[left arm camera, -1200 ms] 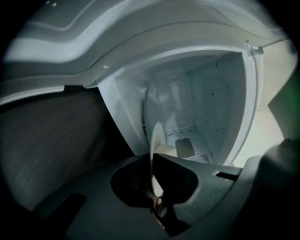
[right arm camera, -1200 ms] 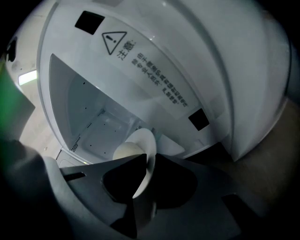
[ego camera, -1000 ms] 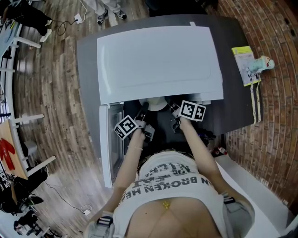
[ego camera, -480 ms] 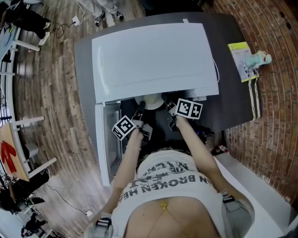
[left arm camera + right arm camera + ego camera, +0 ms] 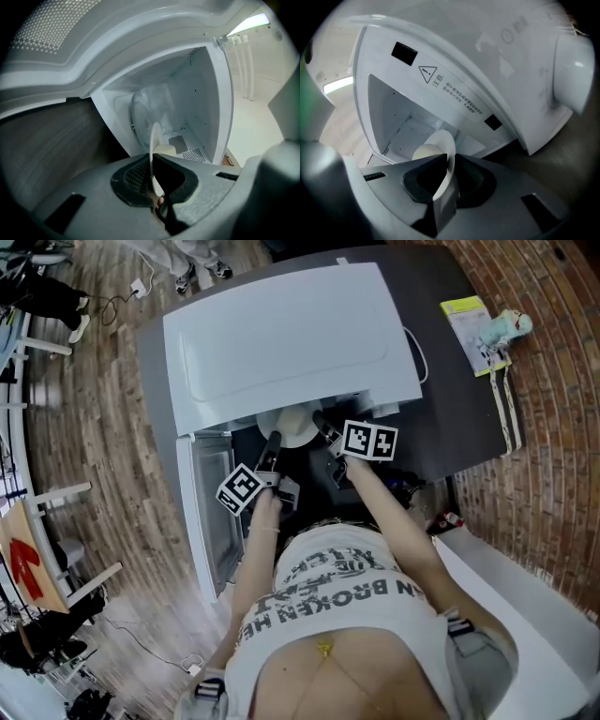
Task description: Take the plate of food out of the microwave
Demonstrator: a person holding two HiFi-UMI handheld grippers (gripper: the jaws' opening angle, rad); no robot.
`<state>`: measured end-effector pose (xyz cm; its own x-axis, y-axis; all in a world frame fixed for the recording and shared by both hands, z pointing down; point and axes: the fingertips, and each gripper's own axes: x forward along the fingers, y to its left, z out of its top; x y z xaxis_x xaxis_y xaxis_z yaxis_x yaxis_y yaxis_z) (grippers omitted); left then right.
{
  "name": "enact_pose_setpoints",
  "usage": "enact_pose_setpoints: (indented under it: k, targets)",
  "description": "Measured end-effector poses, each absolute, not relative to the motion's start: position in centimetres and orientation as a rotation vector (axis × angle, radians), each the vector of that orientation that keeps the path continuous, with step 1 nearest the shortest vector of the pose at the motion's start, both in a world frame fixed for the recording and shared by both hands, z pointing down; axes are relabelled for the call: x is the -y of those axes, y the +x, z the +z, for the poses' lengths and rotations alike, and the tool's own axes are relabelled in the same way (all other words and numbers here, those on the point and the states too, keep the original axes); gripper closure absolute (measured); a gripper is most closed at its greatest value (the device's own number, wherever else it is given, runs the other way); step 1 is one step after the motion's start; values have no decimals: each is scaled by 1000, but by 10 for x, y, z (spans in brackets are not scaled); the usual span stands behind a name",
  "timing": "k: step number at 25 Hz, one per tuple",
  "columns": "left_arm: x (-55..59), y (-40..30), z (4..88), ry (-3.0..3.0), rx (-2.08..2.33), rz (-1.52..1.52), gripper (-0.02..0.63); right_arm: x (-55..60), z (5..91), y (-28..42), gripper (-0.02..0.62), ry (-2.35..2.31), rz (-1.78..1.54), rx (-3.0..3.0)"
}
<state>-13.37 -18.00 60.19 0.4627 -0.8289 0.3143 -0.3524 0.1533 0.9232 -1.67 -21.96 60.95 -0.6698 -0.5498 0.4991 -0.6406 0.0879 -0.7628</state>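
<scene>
The white plate [image 5: 292, 427] with a pale round bun [image 5: 165, 150] on it sits at the mouth of the white microwave [image 5: 281, 343], half out from under its front edge. My left gripper [image 5: 270, 448] is shut on the plate's near-left rim, seen edge-on [image 5: 153, 154] between its jaws. My right gripper [image 5: 324, 433] pinches the near-right rim [image 5: 444, 154]; its jaws have just been opening a little with the rim still between them. The bun [image 5: 424, 152] lies on the plate's far side.
The microwave door [image 5: 202, 512] hangs open at the left. Inside, the cavity [image 5: 197, 103] holds a glass turntable [image 5: 143, 110]. On the dark table [image 5: 450, 409] to the right lie a yellow-green packet [image 5: 467, 326] and a teal toy [image 5: 508, 326].
The head view has shifted, so the microwave sits higher and further left. Both grippers keep their hold, and a little more of the plate shows beneath the microwave's front edge.
</scene>
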Motion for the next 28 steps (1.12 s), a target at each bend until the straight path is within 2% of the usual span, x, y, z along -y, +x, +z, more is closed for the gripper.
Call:
enact_pose_setpoints:
  k: [28]
  targets:
    - [162,-102,570,1471,1153,-486,591,203,580,14,543,1193,1611,2300]
